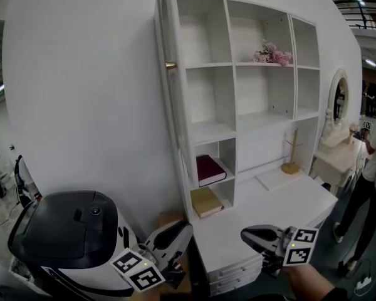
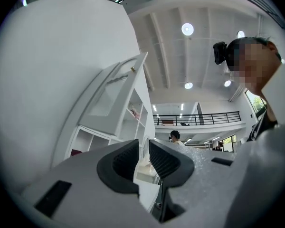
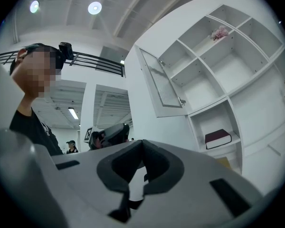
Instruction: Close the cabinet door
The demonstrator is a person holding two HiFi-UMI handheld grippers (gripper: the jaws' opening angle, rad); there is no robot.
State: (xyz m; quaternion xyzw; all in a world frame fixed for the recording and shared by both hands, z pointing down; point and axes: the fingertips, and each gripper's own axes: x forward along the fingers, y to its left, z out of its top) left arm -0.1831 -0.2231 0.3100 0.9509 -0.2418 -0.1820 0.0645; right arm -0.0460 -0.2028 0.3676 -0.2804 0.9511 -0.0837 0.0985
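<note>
Door (image 1: 165,99) stands swung open, edge-on to me, at the upper left edge of the cabinet (image 1: 231,42). My left gripper (image 1: 178,234) is released, jaws slightly apart and empty. My right gripper (image 1: 254,236) is clenched on nothing. Both are well below the door.

Matt white painted cabinet door (image 1: 165,118) (shiny brass-coloured metal knob (image 1: 170,65)).
</note>
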